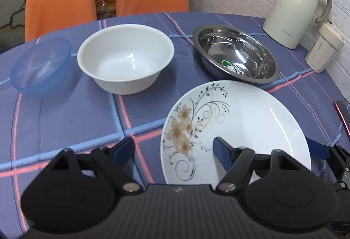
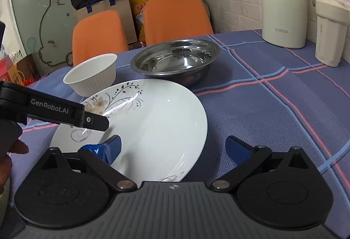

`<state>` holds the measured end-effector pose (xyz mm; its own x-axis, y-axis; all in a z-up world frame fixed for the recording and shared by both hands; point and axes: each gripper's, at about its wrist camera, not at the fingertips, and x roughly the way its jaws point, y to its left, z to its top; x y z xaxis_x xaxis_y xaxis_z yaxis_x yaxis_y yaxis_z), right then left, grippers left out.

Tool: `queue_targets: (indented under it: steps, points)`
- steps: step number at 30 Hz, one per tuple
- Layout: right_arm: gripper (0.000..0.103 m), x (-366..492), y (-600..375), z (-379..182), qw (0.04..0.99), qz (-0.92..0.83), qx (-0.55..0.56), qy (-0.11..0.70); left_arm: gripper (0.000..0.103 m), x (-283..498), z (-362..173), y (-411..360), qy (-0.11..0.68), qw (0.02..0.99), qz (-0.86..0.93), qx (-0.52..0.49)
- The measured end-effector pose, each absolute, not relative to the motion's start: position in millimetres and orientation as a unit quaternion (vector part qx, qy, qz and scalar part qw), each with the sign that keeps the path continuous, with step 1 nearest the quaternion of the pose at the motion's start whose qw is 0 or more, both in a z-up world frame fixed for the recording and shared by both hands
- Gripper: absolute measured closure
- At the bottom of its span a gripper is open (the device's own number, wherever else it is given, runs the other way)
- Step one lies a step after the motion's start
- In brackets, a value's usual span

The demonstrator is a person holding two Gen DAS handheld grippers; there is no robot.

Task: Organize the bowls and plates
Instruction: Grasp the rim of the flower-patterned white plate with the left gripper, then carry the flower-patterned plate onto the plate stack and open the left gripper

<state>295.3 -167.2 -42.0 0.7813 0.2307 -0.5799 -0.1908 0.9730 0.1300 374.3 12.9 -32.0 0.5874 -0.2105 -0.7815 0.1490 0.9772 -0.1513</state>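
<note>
Both claws wide beside floral plate (image 1: 251, 125)

Floral plate (image 1: 251, 120) nearest; white bowl (image 1: 125, 57), steel bowl (image 1: 235, 54), blue bowl (image 1: 41, 64) behind.

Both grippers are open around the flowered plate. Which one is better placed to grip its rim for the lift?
Probably either, with a slight edge to the right gripper: the flowered plate's near rim lies squarely between its open fingers. The left gripper also straddles the rim, nearer the plate's left edge.

bare cloth (image 2: 273, 120) right of floral plate (image 2: 157, 120)
</note>
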Motion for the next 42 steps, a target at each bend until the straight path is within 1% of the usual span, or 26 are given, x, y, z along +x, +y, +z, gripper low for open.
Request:
queue_targets:
  steps: [4, 14, 25, 28, 29, 30, 31, 32, 42]
  points:
    - [0.013, 296, -157, -42, 0.942, 0.102, -0.005, 0.32, 0.03, 371, -34, 9, 0.434, 0.895, -0.099, -0.024]
    - [0.012, 298, -156, -42, 0.941, 0.106, -0.007, 0.32, 0.03, 368, -35, 9, 0.426, 0.899, -0.102, -0.023]
    - [0.012, 296, -141, -42, 0.935, 0.149, -0.019, 0.32, 0.03, 367, -35, 7, 0.423, 0.899, -0.115, -0.016]
    - [0.015, 296, -145, -41, 0.937, 0.15, -0.006, 0.315, 0.033, 366, -34, 6, 0.426, 0.896, -0.122, -0.014]
    - [0.015, 296, -148, -41, 0.937, 0.152, 0.004, 0.314, 0.036, 366, -34, 5, 0.426, 0.896, -0.125, -0.014]
    - [0.016, 297, -150, -41, 0.937, 0.154, 0.012, 0.312, 0.042, 365, -33, 4, 0.426, 0.895, -0.129, -0.016]
    - [0.017, 297, -151, -40, 0.937, 0.155, 0.015, 0.312, 0.05, 364, -32, 2, 0.427, 0.894, -0.134, -0.015]
    - [0.017, 298, -150, -39, 0.937, 0.154, 0.013, 0.314, 0.052, 363, -31, 0, 0.428, 0.892, -0.142, -0.015]
    - [0.017, 284, -141, -33, 0.94, 0.129, 0.012, 0.315, 0.054, 348, -26, 4, 0.434, 0.89, -0.136, -0.028]
